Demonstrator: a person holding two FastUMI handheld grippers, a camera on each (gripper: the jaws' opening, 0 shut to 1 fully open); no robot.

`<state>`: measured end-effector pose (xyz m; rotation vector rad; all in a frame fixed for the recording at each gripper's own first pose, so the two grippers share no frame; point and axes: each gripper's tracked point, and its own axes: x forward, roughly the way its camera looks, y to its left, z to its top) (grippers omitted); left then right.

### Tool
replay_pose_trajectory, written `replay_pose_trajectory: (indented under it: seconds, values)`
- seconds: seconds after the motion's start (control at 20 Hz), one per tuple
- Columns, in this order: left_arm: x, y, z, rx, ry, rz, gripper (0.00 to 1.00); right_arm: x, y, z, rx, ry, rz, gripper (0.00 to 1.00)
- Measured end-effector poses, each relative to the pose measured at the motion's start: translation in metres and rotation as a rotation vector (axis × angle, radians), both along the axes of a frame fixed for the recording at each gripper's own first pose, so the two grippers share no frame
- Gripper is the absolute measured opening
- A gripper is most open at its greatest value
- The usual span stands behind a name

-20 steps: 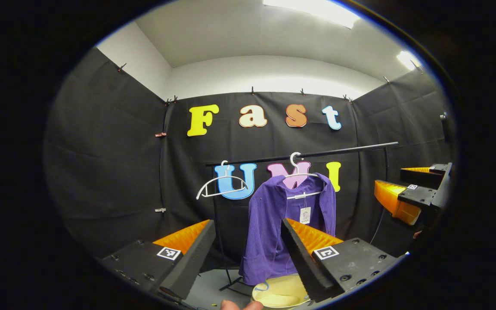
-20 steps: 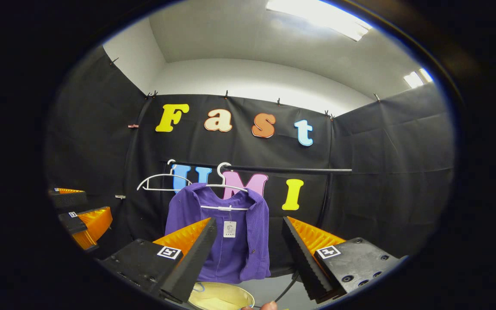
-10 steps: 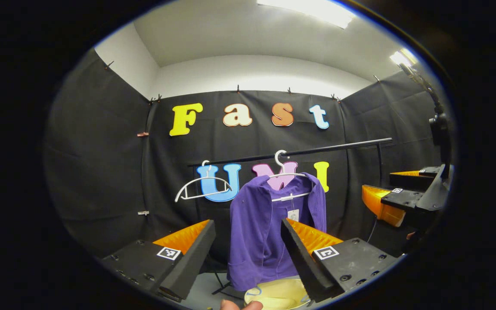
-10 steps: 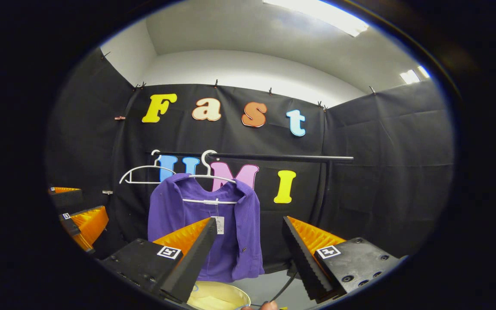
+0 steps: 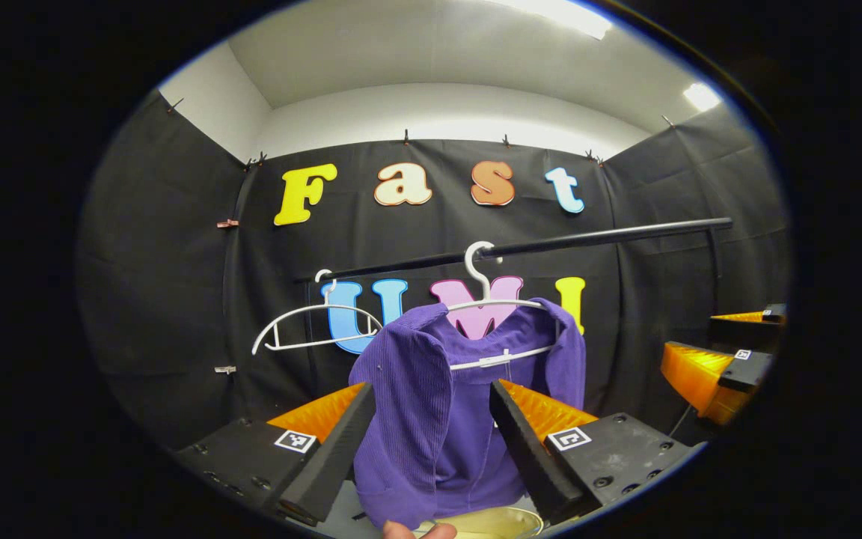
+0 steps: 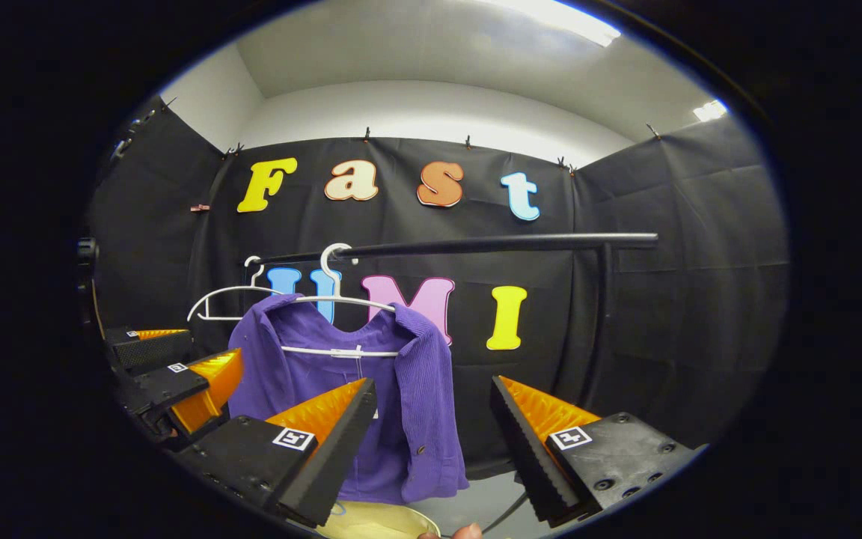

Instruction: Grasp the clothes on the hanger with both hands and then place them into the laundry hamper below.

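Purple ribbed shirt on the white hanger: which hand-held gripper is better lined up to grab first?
Left, probably. The left hand-held gripper has the purple ribbed shirt centred between its open fingers. The right hand-held gripper is open too, but frames only the shirt's edge.

Left hand-held gripper (image 5: 431, 419) and right hand-held gripper (image 6: 431, 419) both point forward, jaws spread wide, holding nothing.

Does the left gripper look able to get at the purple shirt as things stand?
Probably yes. The left gripper is open, with the purple shirt hanging straight ahead between its fingers on the white hanger. Nothing visible stands between them.
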<state>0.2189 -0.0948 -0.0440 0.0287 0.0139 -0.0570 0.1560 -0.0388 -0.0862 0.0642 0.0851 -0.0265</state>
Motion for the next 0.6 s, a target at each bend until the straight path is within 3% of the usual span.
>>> replay_pose_trajectory:
  seconds: [0.5,0.6]
  values:
    - [0.113,-0.008,-0.043,0.046,0.051,0.078,0.96,0.086,0.007,-0.049,0.03,0.026,0.102,0.98]
    - [0.124,-0.004,-0.05,0.054,0.06,0.095,0.92,0.101,0.013,-0.053,0.04,0.021,0.114,0.98]
